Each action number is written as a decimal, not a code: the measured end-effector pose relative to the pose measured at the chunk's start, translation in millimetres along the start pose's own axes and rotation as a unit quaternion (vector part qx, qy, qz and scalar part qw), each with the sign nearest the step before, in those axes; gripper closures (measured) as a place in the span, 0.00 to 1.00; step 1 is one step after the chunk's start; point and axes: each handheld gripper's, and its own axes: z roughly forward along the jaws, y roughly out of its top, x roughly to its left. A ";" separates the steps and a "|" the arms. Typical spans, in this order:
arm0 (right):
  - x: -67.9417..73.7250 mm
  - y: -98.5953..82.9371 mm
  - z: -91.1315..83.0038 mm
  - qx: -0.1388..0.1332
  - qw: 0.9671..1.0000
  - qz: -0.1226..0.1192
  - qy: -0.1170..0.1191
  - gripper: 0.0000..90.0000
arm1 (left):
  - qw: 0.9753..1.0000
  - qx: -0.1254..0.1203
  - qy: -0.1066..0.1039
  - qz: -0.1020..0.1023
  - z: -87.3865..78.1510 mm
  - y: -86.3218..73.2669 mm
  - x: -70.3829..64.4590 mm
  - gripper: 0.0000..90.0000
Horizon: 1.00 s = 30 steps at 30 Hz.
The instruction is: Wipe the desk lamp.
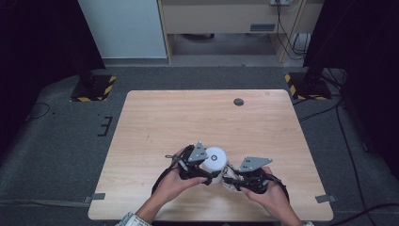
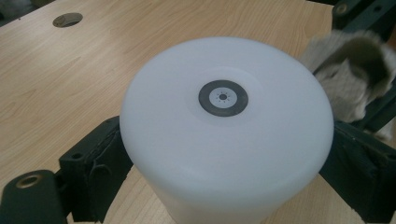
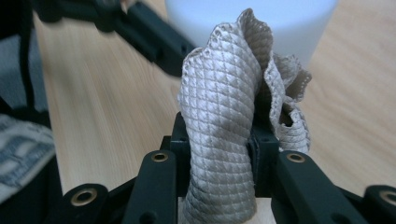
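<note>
Your left gripper (image 1: 207, 175) is clamped on the white cylinder (image 1: 214, 162), which stands upright on the wooden table (image 1: 188, 117) near its front edge, roughly at the middle of its width. In the left gripper view the two black jaws press against opposite sides of the cylinder (image 2: 224, 135); its body is smooth, matte, milky white plastic with a rounded shoulder, and its flat round top carries a small dark grey ring with a dotted pale centre (image 2: 223, 98). Your right gripper (image 1: 230, 181) sits just beside the cylinder on its right and pinches a beige cloth (image 3: 224, 140) between its jaws. The cloth has a quilted diamond weave and a scalloped, frilled edge; it stands up out of the jaws in a crumpled fold, with the top of the fold close against the cylinder wall (image 3: 289, 28). Whether cloth and plastic actually touch is hard to judge, since that part is blurred. The same cloth (image 2: 348, 79) appears at the far right of the left gripper view, bunched and fuzzy. The table has a pale wood-grain laminate with a round cable hole (image 1: 239, 101) toward its far edge. Both your hands rest low over the front of the table.
</note>
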 end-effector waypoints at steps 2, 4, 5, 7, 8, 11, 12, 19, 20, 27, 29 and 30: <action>-1.0 1.7 -3.5 -0.012 1.000 0.001 0.000 0.77 | 1.000 0.000 0.000 0.000 0.1 0.0 0.0 0.09; -1.4 0.3 -1.8 -0.010 1.000 0.003 0.000 0.77 | 1.000 0.000 0.000 0.000 0.2 0.1 -0.1 0.09; -1.3 -1.3 1.1 0.001 1.000 0.002 -0.002 0.77 | 1.000 0.000 0.000 0.000 0.2 0.1 -0.1 0.09; -0.9 -3.9 6.5 0.019 1.000 0.001 -0.004 0.77 | 1.000 0.000 0.000 0.000 0.1 0.1 -0.1 0.09; -0.8 -5.0 8.6 0.027 1.000 -0.001 -0.004 0.77 | 1.000 0.000 0.000 0.000 0.1 0.1 -0.1 0.09; 0.8 -6.7 13.4 0.041 0.999 -0.002 -0.007 0.77 | 1.000 0.001 0.000 0.000 -0.2 0.0 0.2 0.09; 0.7 -6.3 13.1 0.041 0.999 -0.002 -0.007 0.77 | 1.000 0.000 0.000 0.000 -0.1 -0.1 0.2 0.09; 0.1 -6.0 12.0 0.038 0.999 -0.002 -0.008 0.77 | 1.000 -0.004 -0.001 -0.006 -1.3 0.2 1.3 0.09; 0.1 -6.0 12.0 0.037 0.999 -0.001 -0.009 0.77 | 1.000 -0.009 -0.002 -0.008 -2.4 0.8 1.4 0.09; -0.3 -5.7 9.9 0.034 0.999 -0.001 -0.012 0.76 | 0.998 -0.059 0.002 -0.018 -17.2 17.8 2.0 0.08; -0.2 -5.7 10.1 0.035 0.999 -0.002 -0.012 0.76 | 0.998 -0.064 0.005 -0.020 -18.1 22.4 6.2 0.11; -0.2 -5.8 10.3 0.036 0.999 -0.002 -0.012 0.76 | 0.998 -0.062 0.007 -0.020 -17.4 23.8 8.6 0.12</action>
